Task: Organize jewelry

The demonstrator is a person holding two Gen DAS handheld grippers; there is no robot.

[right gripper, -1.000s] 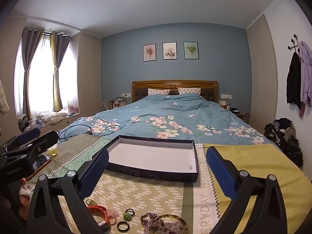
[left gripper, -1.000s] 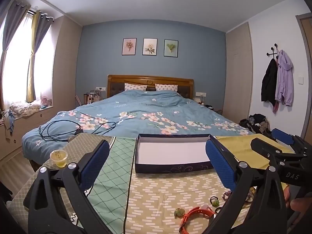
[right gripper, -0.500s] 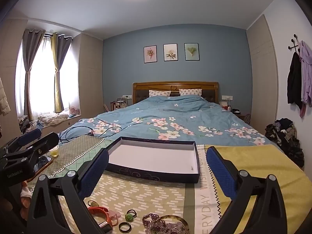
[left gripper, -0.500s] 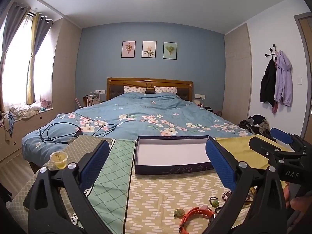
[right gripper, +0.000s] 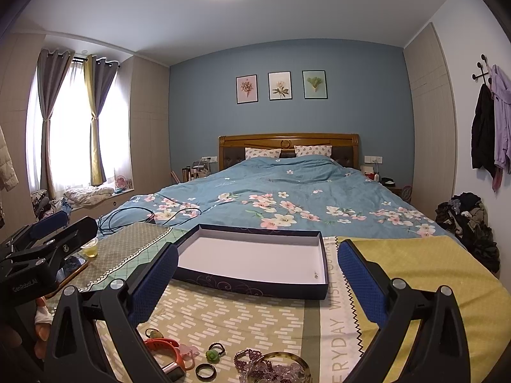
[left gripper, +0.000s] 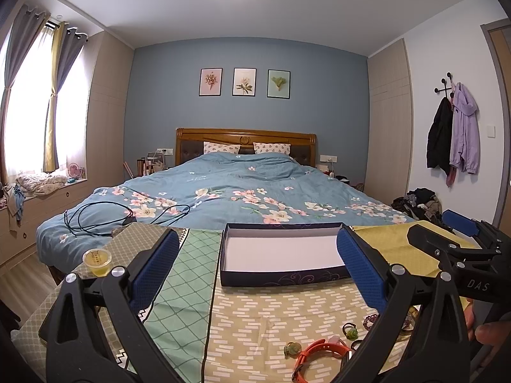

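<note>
Grippers: your left gripper and right gripper both hang with jaws wide apart, holding nothing, presumably framing the tray for the first pick. At 12 o'clock from each lies one empty tray, likely the destination. At 6 o'clock of the right gripper, the jewelry cluster: one orange bracelet, one green-stone ring, one dark ring, one beaded strand, one bangle. At 9 o'clock, one small cup.
</note>
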